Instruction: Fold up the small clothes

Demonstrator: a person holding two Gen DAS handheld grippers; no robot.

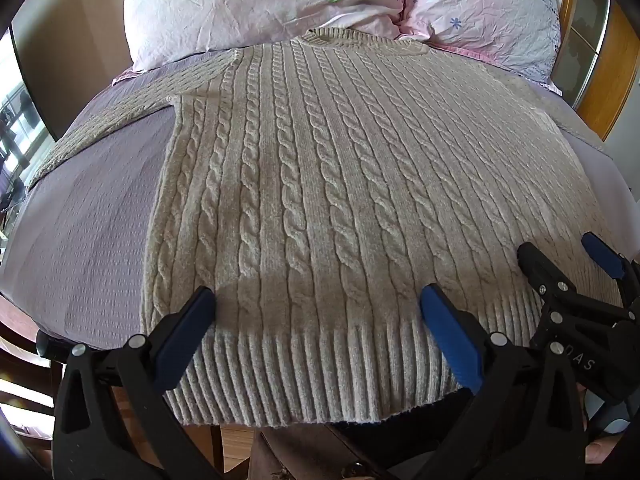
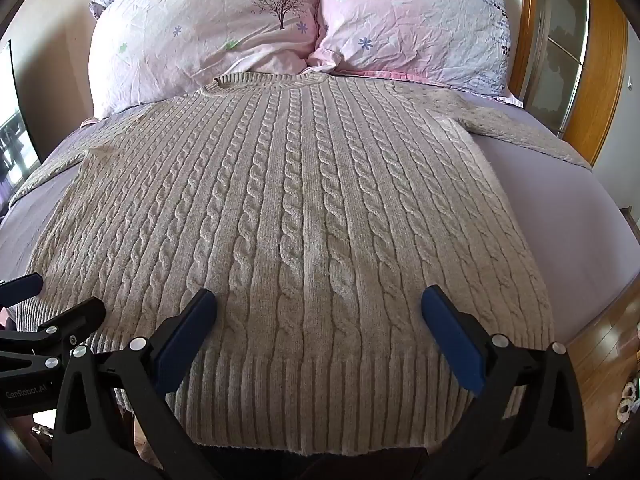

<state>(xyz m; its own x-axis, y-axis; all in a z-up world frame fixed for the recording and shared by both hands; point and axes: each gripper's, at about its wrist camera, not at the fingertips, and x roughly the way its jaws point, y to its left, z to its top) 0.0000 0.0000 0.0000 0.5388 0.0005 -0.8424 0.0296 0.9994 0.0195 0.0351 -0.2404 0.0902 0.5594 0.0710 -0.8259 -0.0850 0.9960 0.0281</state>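
Here I have a cream cable-knit sweater [image 1: 340,184] spread flat, front up, across the purple bedsheet [image 1: 92,216], filling the middle of both views. Its round collar [image 2: 272,80] sits at the top centre of the frame, just touching the two pink floral pillows [image 2: 208,28] along the upper edge. The ribbed hem [image 1: 304,376] runs across the bottom of the frame and hangs slightly over the near edge of the bed.

My left gripper [image 1: 318,304] sits low in the left wrist view, jaws spread wide with blue pads [image 1: 450,340] over the hem — nothing pinched between them. My right gripper [image 2: 320,306] is the same in its own view: spread apart above the ribbing, gripping nothing. In the left view it also shows at the lower right [image 1: 564,264], fingers parted.

One sleeve [image 1: 120,120] stretches out toward the upper left of the left view; the other sleeve [image 2: 520,128] reaches toward the upper right of the right view, beside a wooden door frame [image 2: 608,80].
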